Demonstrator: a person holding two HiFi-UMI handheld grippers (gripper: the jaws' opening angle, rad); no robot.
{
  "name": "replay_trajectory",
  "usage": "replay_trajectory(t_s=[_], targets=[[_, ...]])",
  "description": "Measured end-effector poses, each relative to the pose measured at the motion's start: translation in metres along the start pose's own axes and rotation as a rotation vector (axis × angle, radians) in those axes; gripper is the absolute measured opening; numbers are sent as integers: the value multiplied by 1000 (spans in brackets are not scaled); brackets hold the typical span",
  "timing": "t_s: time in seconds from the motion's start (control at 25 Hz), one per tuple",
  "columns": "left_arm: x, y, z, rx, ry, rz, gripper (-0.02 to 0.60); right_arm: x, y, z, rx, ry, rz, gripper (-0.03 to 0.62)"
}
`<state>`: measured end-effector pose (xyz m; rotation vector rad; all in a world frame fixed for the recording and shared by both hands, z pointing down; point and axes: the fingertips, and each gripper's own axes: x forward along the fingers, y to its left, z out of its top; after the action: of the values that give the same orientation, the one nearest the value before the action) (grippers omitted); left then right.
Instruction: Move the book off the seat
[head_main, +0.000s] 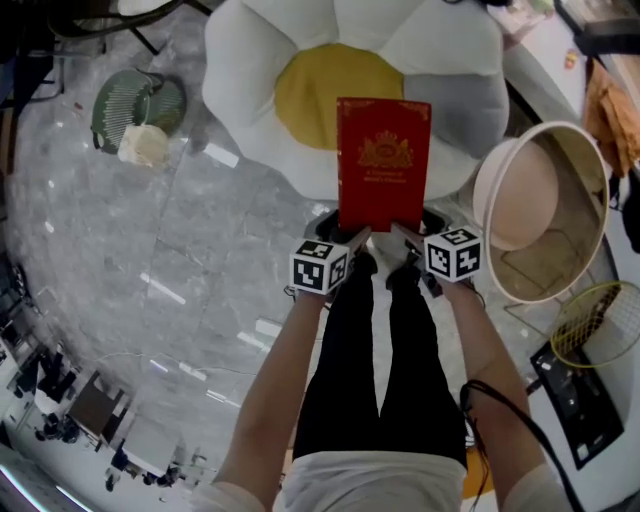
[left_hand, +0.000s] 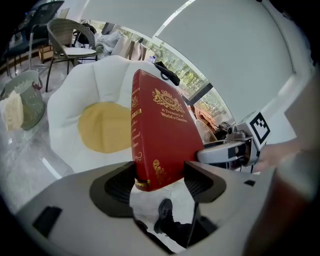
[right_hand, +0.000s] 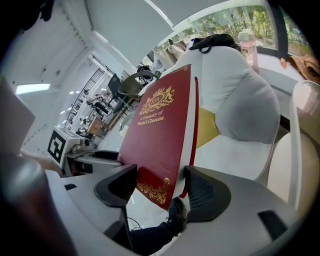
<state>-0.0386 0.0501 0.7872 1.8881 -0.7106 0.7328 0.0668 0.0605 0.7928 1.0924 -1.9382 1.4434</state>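
Observation:
A red hardcover book (head_main: 383, 163) with gold print is held up in the air in front of the white flower-shaped seat (head_main: 250, 70) with a yellow centre. My left gripper (head_main: 352, 238) is shut on the book's lower left corner, its jaws pinching the spine end of the book (left_hand: 160, 145). My right gripper (head_main: 402, 233) is shut on the lower right corner, with the book (right_hand: 160, 135) clamped between its jaws. The book is lifted clear of the seat cushion (left_hand: 102, 127).
A pale round tub chair (head_main: 545, 210) stands to the right. A green basket (head_main: 135, 105) with a cream object lies on the marble floor at the left. A racket (head_main: 600, 325) and a black device (head_main: 575, 400) lie at the lower right. The person's legs and shoes (head_main: 375, 330) are below.

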Motion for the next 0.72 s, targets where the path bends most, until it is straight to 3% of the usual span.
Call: replay_trajectory(t_s=[0.72], targets=[[65,-164,-42,117,79,-72,307,-141,-96,-78,116,-86,-62,318]])
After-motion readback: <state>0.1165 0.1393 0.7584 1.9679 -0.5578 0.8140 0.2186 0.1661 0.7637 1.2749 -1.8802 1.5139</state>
